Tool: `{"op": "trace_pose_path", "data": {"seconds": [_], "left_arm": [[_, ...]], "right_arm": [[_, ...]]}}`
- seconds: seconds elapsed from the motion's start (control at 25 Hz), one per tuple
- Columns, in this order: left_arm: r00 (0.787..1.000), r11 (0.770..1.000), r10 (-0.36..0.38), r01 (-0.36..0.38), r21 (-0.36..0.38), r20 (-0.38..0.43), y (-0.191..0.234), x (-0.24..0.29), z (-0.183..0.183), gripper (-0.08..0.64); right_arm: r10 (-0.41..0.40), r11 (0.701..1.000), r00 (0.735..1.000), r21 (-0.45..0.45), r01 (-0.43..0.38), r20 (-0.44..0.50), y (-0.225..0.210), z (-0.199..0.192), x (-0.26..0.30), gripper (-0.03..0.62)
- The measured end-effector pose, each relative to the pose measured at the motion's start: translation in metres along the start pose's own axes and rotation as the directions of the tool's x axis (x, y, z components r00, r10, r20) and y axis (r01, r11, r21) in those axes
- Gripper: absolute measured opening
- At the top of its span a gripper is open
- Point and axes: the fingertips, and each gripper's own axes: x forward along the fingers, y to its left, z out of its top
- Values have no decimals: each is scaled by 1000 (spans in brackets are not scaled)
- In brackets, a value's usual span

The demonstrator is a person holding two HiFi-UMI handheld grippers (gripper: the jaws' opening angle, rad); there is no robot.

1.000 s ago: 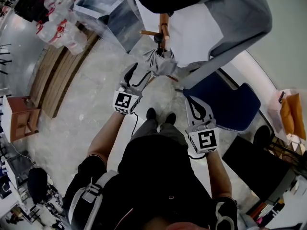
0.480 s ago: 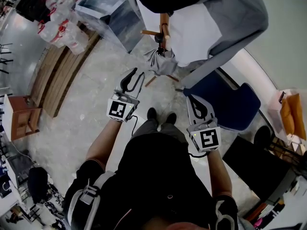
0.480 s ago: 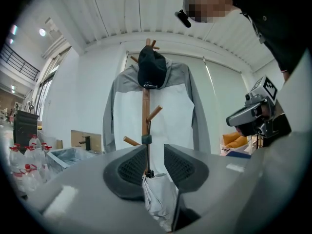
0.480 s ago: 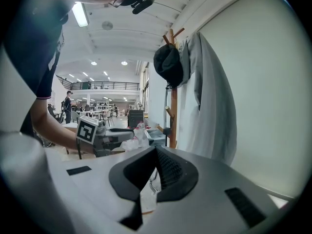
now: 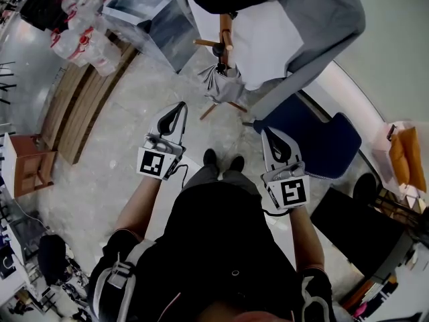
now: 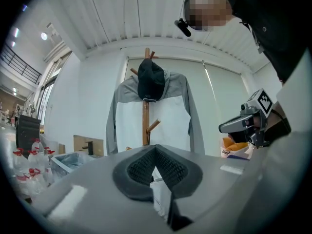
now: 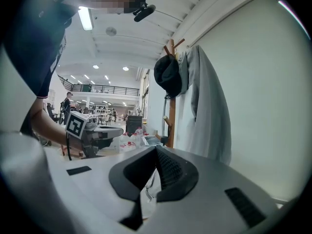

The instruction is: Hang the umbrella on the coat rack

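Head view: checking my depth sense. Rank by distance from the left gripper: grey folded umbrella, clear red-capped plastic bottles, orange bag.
From the left gripper, jaws just closed on nothing:
1. Grey folded umbrella, just ahead of it.
2. Clear red-capped plastic bottles, far upper left.
3. Orange bag, far right edge.

I have open floor [image 5: 144,96] straight ahead – a clear lane to the coat rack [image 5: 226,29]. The rack itself is crowded: the umbrella [image 5: 220,86] bunches against the post, a grey-and-white jacket [image 5: 301,39] spreads behind it and off to the right, and a black cap [image 6: 150,78] covers the top. One peg [image 6: 153,126] juts out bare in front of the jacket. A blue chair [image 5: 315,143] blocks the right – on the left stand a clear bin [image 5: 151,15], bottles [image 5: 80,39] and wooden boards [image 5: 77,109].
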Motion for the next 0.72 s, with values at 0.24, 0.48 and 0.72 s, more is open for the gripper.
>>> {"op": "trace_pose_path", "data": {"seconds": [0.24, 0.48, 0.72], "left_arm": [[999, 999, 25, -24, 31, -21, -1, -16, 16, 0], [997, 997, 69, -67, 41, -44, 5, -31, 20, 0], [992, 993, 115, -113, 32, -52, 8, -42, 24, -2]], "right_arm": [[-13, 1000, 1000, -22, 13, 4, -4, 5, -7, 3], [-33, 999, 999, -24, 34, 12, -8, 8, -11, 3], [-59, 998, 998, -27, 59, 4, -13, 8, -15, 3]]}}
